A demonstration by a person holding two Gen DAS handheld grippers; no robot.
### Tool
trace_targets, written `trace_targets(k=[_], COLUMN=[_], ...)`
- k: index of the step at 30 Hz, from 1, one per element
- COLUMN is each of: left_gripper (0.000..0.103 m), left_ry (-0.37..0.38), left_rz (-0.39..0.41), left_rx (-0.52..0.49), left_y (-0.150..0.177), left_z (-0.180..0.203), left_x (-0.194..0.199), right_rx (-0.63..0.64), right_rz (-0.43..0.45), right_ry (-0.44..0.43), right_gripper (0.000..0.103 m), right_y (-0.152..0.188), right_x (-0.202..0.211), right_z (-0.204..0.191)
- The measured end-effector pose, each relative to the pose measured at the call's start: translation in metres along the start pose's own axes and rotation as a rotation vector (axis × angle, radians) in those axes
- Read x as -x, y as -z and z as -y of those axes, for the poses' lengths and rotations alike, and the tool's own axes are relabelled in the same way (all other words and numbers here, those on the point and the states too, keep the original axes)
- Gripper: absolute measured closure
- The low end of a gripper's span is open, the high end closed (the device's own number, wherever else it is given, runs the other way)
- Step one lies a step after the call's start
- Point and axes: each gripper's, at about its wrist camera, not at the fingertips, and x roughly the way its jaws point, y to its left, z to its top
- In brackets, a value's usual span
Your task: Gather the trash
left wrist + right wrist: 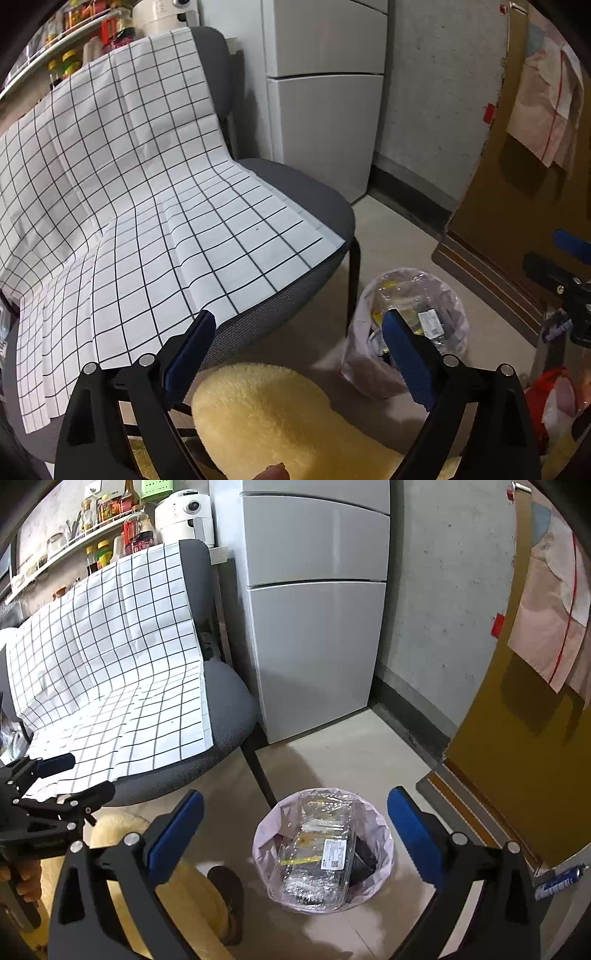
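A trash bin lined with a pale plastic bag [384,845] stands on the floor to the right of the chair; it also shows in the left wrist view [354,369]. A clear plastic food container [317,853] with a white label lies on top of the trash inside. My right gripper [295,805] is open and empty, above the bin. My left gripper [299,325] is open and empty, over the chair's front edge; it also shows at the left of the right wrist view [79,775]. The right gripper [565,269] shows at the right edge of the left wrist view.
A grey chair [295,295] carries a white checked cloth [147,206]. A white fridge [314,627] stands behind it. A brown door [517,757] is at the right. A yellow fluffy slipper [266,417] is below. A spray can [561,880] lies by the door. Shelves with bottles [110,524] are at the back left.
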Motion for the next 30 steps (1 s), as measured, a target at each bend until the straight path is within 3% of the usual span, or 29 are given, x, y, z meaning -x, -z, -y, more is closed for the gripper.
trace_targets(k=[6,16,30], left_gripper=[0.012,0.012,0.012], left_ry=[-0.005,-0.084,-0.102], left_rz=[-0.003,0.020,0.019], left_rx=[0.000,0.032,0.077], left_y=[-0.005,-0.007,-0.004], left_z=[0.002,-0.019,-0.032], left_x=[0.014,0.046,0.047], right_rx=[-0.007,0.034,0.041], right_rz=[-0.001,0.053,0.037], right_ry=[-0.016,-0.012,-0.020], right_gripper=[0.006,0.006,0.006], right_y=[-0.005,-0.015,-0.013], right_x=[0.008,0.030,0.023], right_z=[0.003,-0.001,-0.005])
